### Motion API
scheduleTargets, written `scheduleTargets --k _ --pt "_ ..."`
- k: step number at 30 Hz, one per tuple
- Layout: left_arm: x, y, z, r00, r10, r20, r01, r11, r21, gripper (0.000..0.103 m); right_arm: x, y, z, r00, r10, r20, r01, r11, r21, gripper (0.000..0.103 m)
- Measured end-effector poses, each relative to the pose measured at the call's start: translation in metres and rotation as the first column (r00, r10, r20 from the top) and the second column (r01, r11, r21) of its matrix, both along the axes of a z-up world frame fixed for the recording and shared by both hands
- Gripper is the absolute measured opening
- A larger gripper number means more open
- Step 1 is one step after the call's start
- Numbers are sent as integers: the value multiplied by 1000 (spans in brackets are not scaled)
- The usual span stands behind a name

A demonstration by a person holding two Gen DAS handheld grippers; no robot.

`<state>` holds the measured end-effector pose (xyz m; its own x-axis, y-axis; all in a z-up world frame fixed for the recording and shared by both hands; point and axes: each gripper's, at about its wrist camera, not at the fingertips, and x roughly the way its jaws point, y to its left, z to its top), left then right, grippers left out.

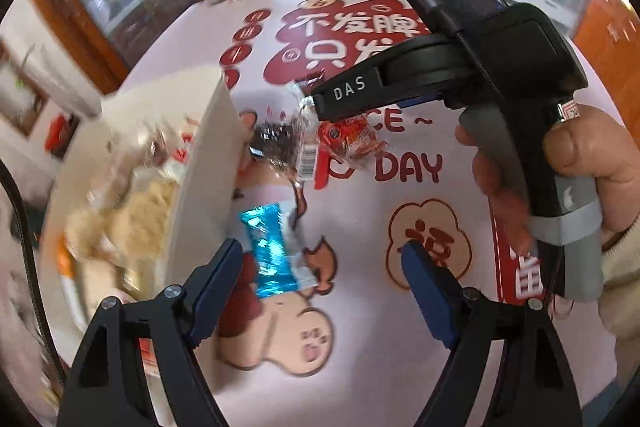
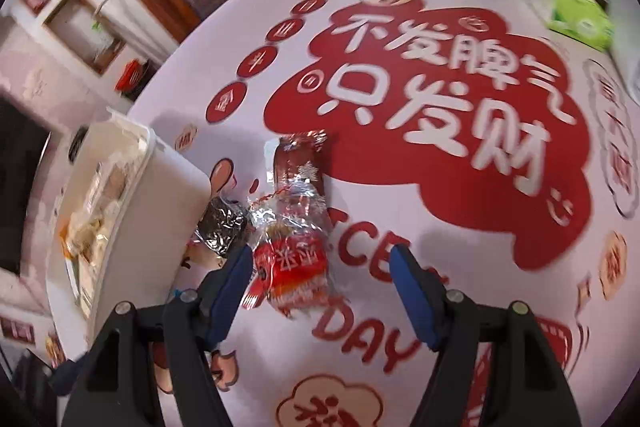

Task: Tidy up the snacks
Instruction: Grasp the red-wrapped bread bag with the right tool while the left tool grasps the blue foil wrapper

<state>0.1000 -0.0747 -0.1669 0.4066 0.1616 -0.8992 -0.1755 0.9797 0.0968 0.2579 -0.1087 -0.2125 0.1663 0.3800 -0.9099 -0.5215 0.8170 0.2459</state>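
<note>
**Both tongs wide over loose snacks beside the white bin**

Left tongs [image 1: 320,259] and right tongs [image 2: 322,267] both stand wide with nothing gripped between their blue pads. Beneath them the bench [image 2: 400,187] carries a pale cloth printed with red cloud shapes, white characters and the word DAY. A white bin [image 1: 200,163] stands at the left of the bench, with snack packets inside that are too blurred to tell apart. Just right of the bin's wall lies a blue packet [image 1: 276,247], between the left tongs' fingers as seen from the left wrist. Farther along lie a dark foil-wrapped snack [image 2: 222,227], a red packet [image 2: 292,275] between the right tongs' fingers, and a brown-red bar [image 2: 298,163]. A hand [image 1: 576,179] holds the right tool's grip.
</note>
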Motion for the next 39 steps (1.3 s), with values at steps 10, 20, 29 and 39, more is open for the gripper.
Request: scheduleTargets --k 10,20,29,39 --pt "-10 5 -43 969 222 111 -231 969 81 81 -20 23 -22 983 171 68 -163 981 -102 60" --pt "-4 7 -46 906 380 186 -404 907 118 81 -21 -33 -17 999 48 22 -47 998 -45 46" --pt "15 30 -68 845 525 103 -535 831 151 81 -18 -53 -19 1000 15 7 -15 1000 -28 46" --pt "23 39 -75 867 493 65 -497 866 54 45 -25 -47 -18 999 30 15 -29 999 -43 46"
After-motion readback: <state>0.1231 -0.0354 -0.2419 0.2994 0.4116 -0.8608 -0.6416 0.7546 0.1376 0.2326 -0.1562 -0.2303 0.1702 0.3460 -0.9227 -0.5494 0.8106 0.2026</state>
